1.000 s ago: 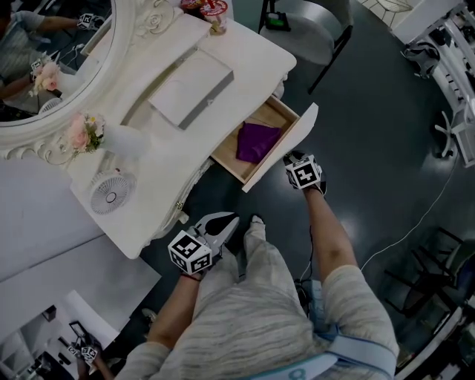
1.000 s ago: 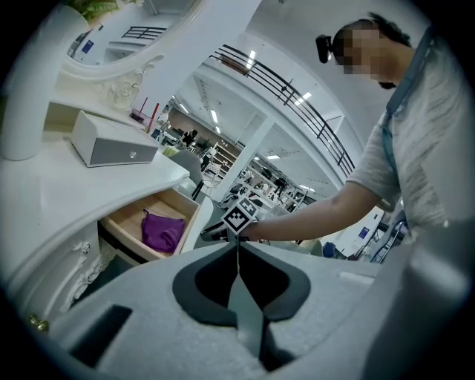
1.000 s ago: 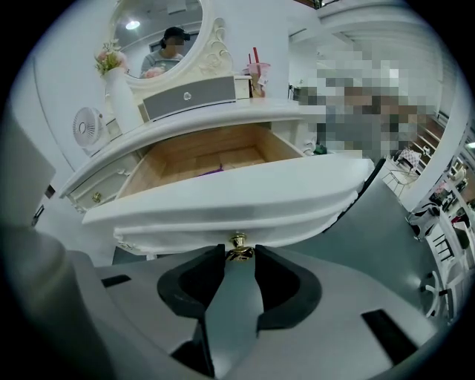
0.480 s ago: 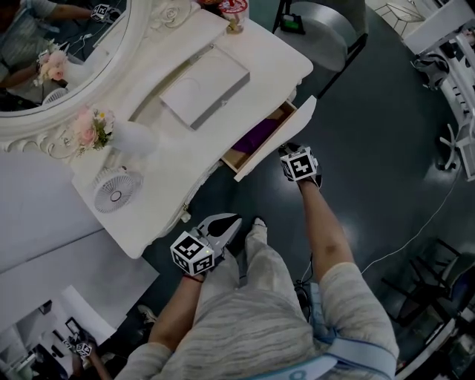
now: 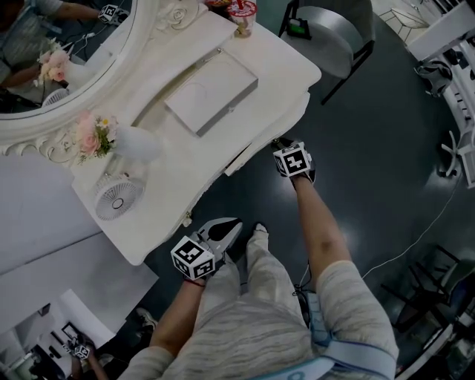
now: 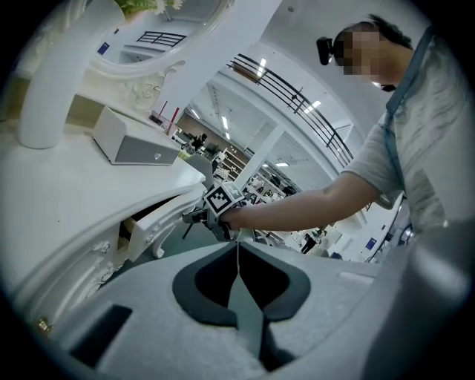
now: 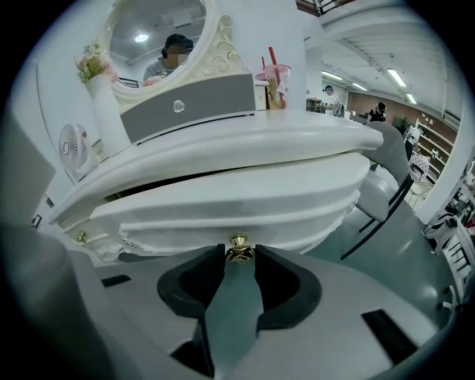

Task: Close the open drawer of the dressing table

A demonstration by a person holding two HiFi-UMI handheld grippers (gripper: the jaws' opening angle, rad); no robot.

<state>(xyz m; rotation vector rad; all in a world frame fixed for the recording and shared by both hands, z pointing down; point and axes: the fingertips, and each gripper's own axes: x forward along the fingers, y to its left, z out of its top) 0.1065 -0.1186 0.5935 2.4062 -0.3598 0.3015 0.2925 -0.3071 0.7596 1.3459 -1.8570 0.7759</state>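
Note:
The white dressing table (image 5: 185, 159) has its drawer (image 5: 260, 139) pushed almost fully in; only a thin gap shows. In the right gripper view the drawer front (image 7: 237, 211) fills the middle, with a dark slit above it. Its small gold knob (image 7: 239, 243) sits between the tips of my right gripper (image 7: 239, 256), which is shut on it. In the head view my right gripper (image 5: 280, 145) is against the drawer front. My left gripper (image 5: 231, 228) hangs by the person's leg below the table edge, shut and empty (image 6: 237, 256). The left gripper view shows the drawer (image 6: 145, 226) slightly out.
On the tabletop stand a grey box (image 5: 211, 90), a small fan (image 5: 117, 194), a white vase with pink flowers (image 5: 133, 141) and a cup with a straw (image 5: 241, 13). An oval mirror (image 5: 52, 52) backs the table. A grey chair (image 5: 326, 37) stands at the far right.
The drawer has slid in from wide open, with purple cloth showing, to nearly closed. My right gripper moved with it toward the table. The left gripper has hardly shifted.

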